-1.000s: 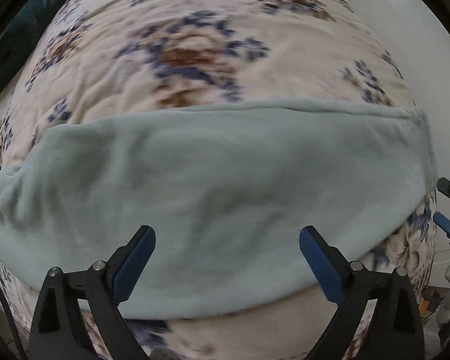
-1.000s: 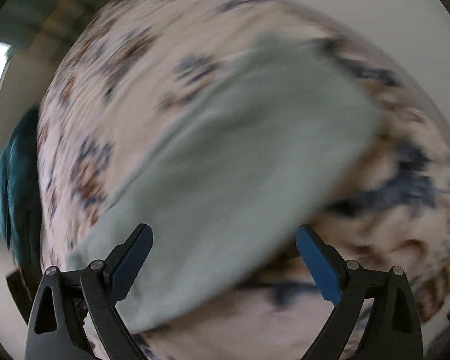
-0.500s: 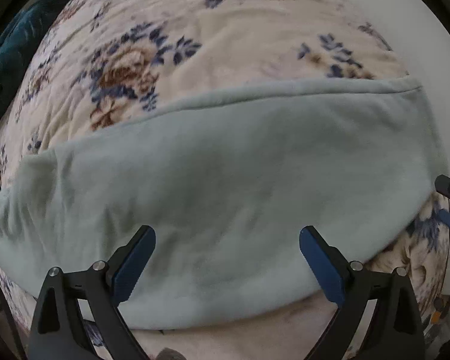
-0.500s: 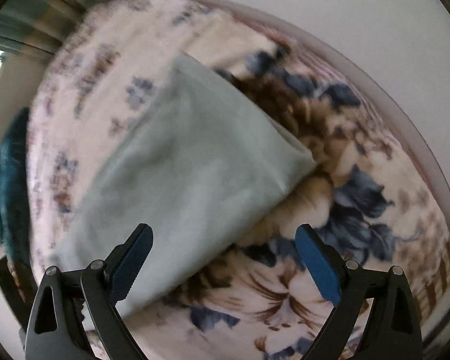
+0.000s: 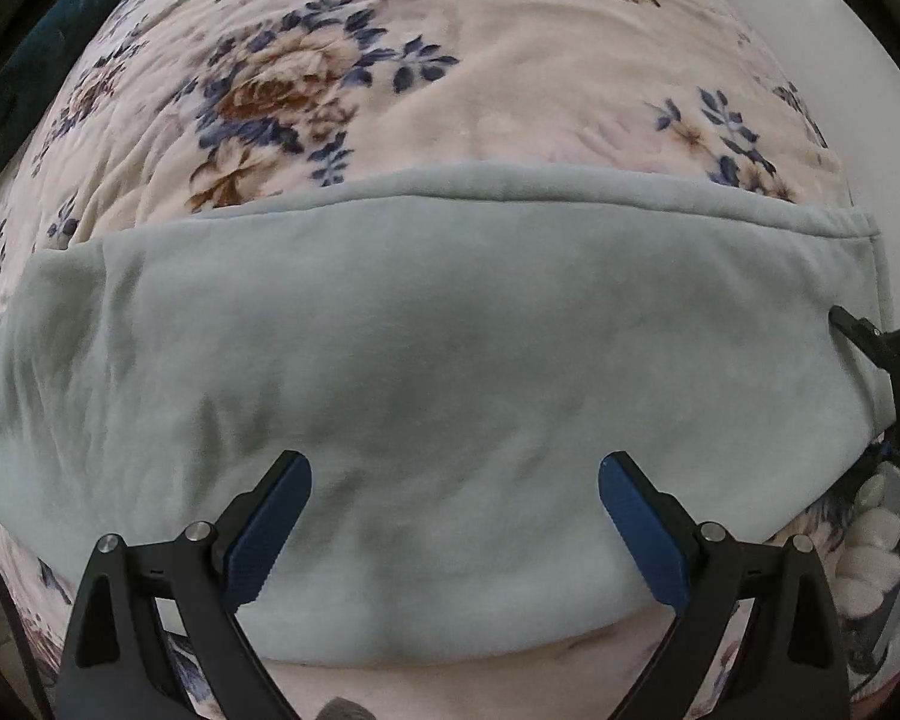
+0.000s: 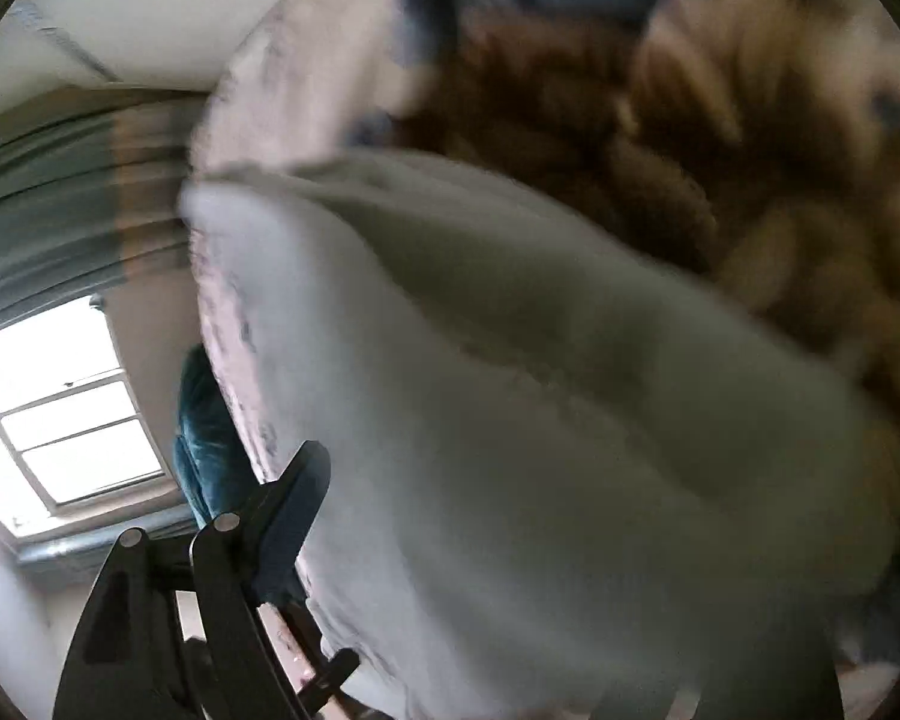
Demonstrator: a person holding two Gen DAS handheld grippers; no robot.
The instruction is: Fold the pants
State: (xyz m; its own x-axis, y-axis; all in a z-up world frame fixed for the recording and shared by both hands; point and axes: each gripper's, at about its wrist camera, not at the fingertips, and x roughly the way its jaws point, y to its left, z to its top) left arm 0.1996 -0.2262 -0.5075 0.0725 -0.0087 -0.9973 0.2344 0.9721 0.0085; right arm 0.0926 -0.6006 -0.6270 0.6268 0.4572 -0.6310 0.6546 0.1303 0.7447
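- The pants (image 5: 426, 372), pale mint-green and fleecy, lie spread flat across a bed covered by a cream blanket (image 5: 342, 90) printed with brown and blue flowers.
- In the left wrist view the garment runs as a wide band from edge to edge, with a stitched hem along its far edge and a squared corner at the right.
- The left gripper (image 5: 455, 531) hangs over the near part of the pants, pointing down at them; its blue-padded fingers (image 5: 267, 531) stand wide apart, with nothing pinched between them.
- The right gripper (image 5: 882, 354) shows in that view as a black frame at the right end of the pants, close to that squared corner.
- The right wrist view is blurred: pale fabric fills the space ahead, only the left finger (image 6: 288, 510) is visible, and the other is hidden behind the cloth.
- The right fingers are closing, with pants fabric between them; whether they grip it I cannot tell.
- A window (image 6: 60, 408) and a teal cushion (image 6: 204, 456) sit beyond the bed.
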